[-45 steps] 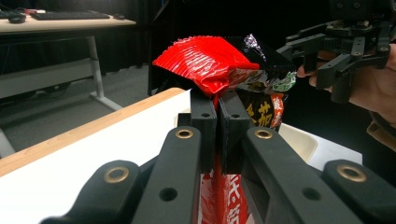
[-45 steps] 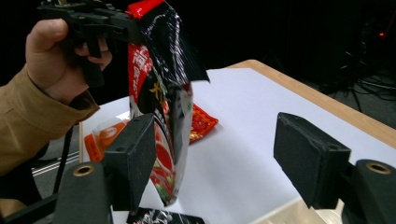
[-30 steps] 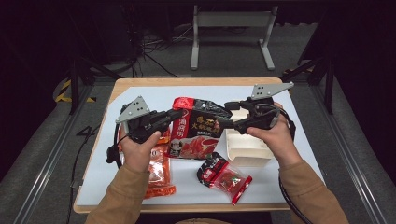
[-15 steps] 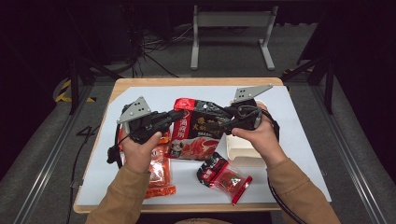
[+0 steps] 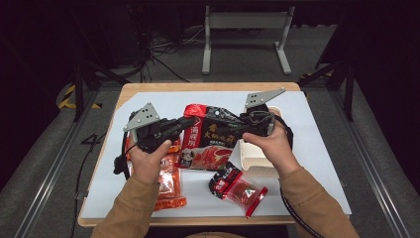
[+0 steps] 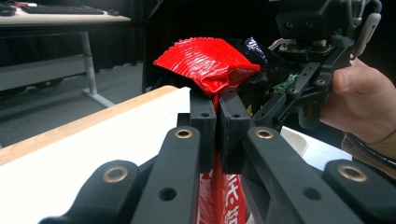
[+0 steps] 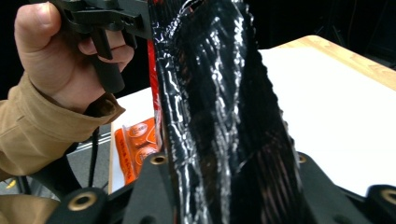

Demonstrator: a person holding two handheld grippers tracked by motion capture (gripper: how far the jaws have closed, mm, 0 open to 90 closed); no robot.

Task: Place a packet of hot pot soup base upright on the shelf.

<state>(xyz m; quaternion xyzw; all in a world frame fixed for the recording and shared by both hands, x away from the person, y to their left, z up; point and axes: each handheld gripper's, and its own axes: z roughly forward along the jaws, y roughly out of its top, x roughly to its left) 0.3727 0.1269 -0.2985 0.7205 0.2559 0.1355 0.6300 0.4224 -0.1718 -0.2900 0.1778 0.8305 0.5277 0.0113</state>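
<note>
Now that my right gripper (image 5: 246,123) has come in from over the white box (image 5: 255,157) and its jaws have just been closing around the black side of the big snack bag (image 5: 208,141), both ends are grasped: my left gripper (image 6: 215,122) is clenched on its red edge. The bag hangs above the desk (image 5: 317,148), open room beyond

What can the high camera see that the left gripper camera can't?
High view: an orange packet and a small red-and-black packet lying on the table. Left gripper view: a desk with a keyboard far behind. Both: the black-and-red bag, pinched at its red end by the left gripper, and the right gripper, whose jaws have just been closing with the bag between them.
</note>
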